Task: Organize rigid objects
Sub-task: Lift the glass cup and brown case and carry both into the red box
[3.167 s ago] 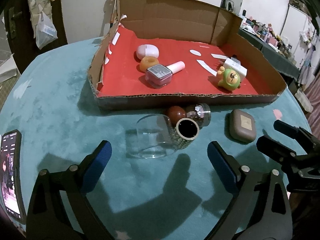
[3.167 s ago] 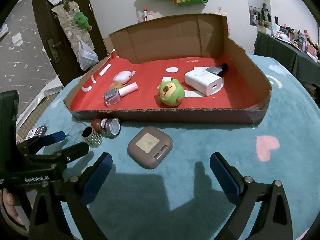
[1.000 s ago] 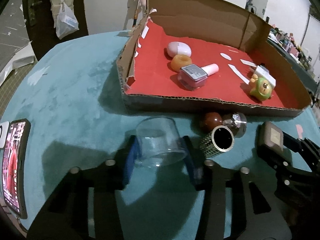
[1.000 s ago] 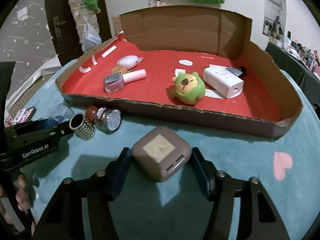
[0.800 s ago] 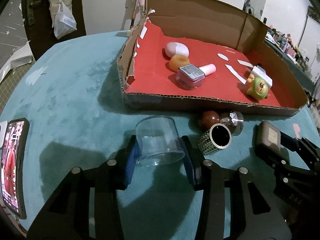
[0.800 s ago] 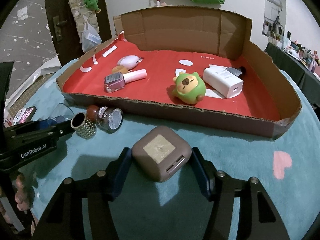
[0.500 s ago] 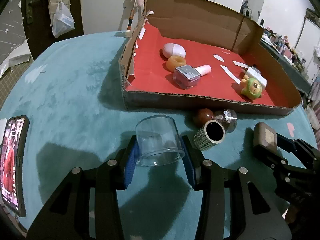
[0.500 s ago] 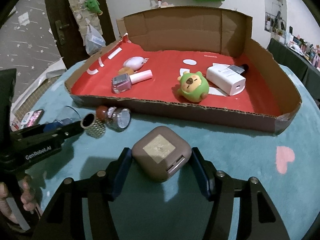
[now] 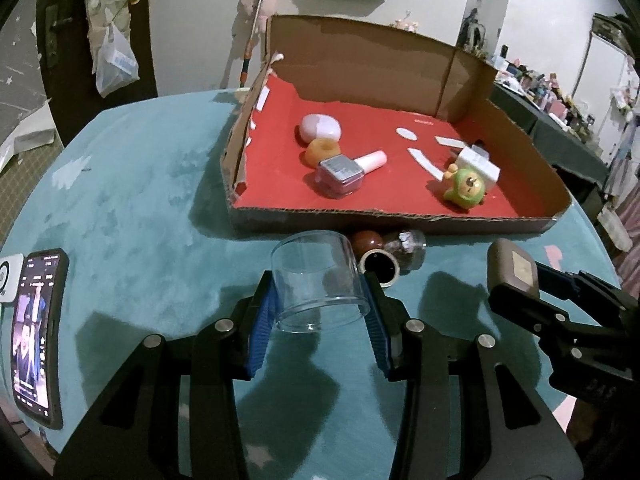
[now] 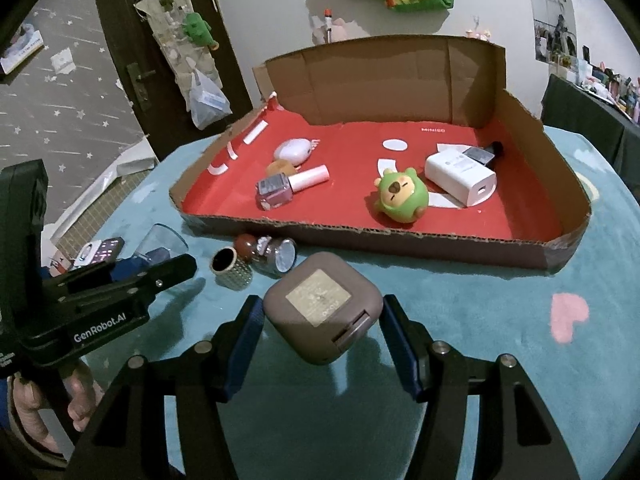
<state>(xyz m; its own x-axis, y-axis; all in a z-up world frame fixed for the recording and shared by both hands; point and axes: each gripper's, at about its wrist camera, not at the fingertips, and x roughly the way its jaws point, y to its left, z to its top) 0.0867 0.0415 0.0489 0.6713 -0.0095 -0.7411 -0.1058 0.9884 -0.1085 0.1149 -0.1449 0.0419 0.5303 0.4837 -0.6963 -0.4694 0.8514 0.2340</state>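
Observation:
My left gripper (image 9: 318, 314) is shut on a clear glass cup (image 9: 318, 280) and holds it above the teal table, in front of the cardboard box (image 9: 400, 226) with a red floor. My right gripper (image 10: 322, 334) is shut on a brown square case (image 10: 322, 312) and holds it above the table; the case also shows in the left wrist view (image 9: 514, 270). In the box lie a pink nail polish bottle (image 10: 290, 184), a green toy (image 10: 402, 196), a white charger (image 10: 460, 178), a pink oval case (image 10: 294, 148) and an orange ring (image 9: 322, 150).
On the table by the box front lie a studded gold ring-tube (image 10: 232, 266), a brown ball (image 10: 244, 246) and a small glittery jar (image 10: 276, 258). A phone (image 9: 36, 330) lies at the table's left edge. A dark door (image 10: 160, 60) stands behind.
Both grippers closed on their objects and have lifted them off the table toward the box; the cup and the case now sit higher against the box front.

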